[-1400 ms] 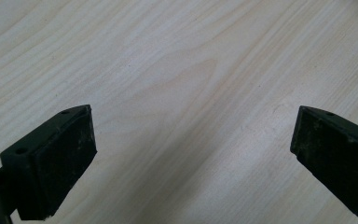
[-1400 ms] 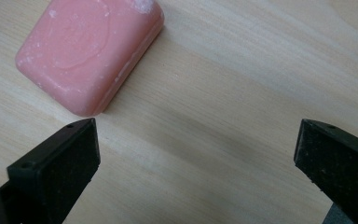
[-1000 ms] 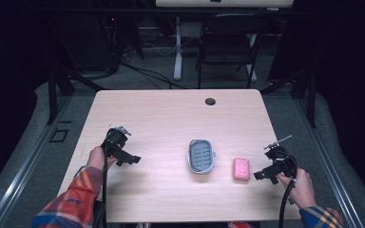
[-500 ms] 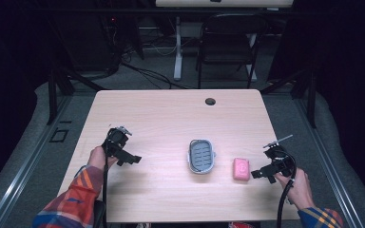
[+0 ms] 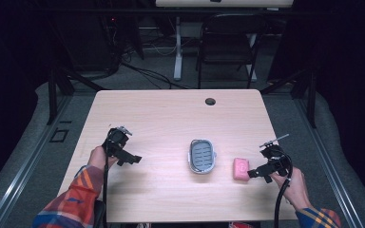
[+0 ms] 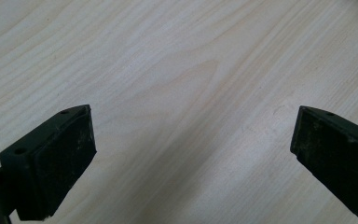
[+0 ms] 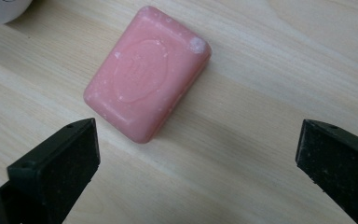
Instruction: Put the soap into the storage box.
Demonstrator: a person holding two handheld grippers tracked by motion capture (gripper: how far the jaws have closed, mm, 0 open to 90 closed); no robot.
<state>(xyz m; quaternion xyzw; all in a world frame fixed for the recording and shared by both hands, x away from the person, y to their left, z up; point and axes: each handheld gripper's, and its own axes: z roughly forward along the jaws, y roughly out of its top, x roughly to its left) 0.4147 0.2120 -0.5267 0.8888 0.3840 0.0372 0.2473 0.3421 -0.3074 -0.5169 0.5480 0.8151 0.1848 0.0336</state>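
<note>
1. the pink soap bar (image 7: 147,73) lies flat on the wooden table (image 5: 171,118), in the upper left-centre of the right gripper view; in the high view it sits at lower right, just right of the grey soap dish (image 5: 202,156) and apart from it.
2. its long axis runs diagonally in the right gripper view, from lower left to upper right, and the bar sits ahead of the jaws and off toward the left one, not centred between them.
3. the right gripper (image 5: 256,172) is by far the nearer, just right of the soap in the high view; its jaws stand wide apart and hold nothing.
4. the left gripper (image 5: 132,160) hovers at centre-left of the high view, well apart from the soap, jaws also wide and empty over bare wood.
5. an oval stamp is pressed into the soap's top; its lettering is too faint to read.
</note>
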